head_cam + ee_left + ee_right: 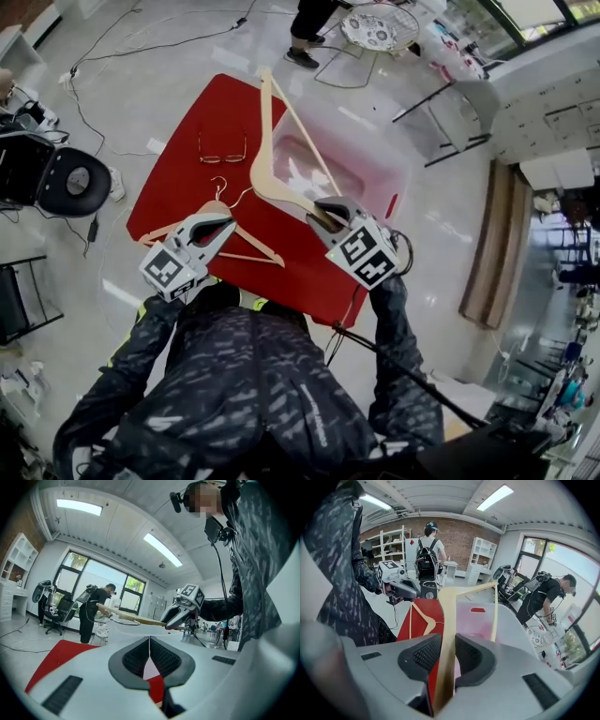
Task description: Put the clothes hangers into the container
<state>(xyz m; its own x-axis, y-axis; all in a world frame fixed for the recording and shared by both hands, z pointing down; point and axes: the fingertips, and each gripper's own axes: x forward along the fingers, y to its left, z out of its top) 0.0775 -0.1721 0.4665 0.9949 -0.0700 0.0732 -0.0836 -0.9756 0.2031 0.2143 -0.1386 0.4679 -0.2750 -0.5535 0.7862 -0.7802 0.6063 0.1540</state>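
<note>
1. A wooden hanger (260,159) is pinched by the right gripper (448,641), whose jaws are pressed against one broad arm of it.
2. This hanger is held in the air, and in the head view it is seen over the left part of the translucent container (370,178).
3. The container is set on the right side of the red table (178,178).
4. The jaws of the left gripper (150,641) are pressed together, and nothing is caught between them.
5. A second wooden hanger (253,242) is laid flat on the table, near its front edge; in the head view it is partly covered by the left gripper.
6. A pair of eyeglasses (223,159) is laid on the table beyond that hanger, left of the container.
</note>
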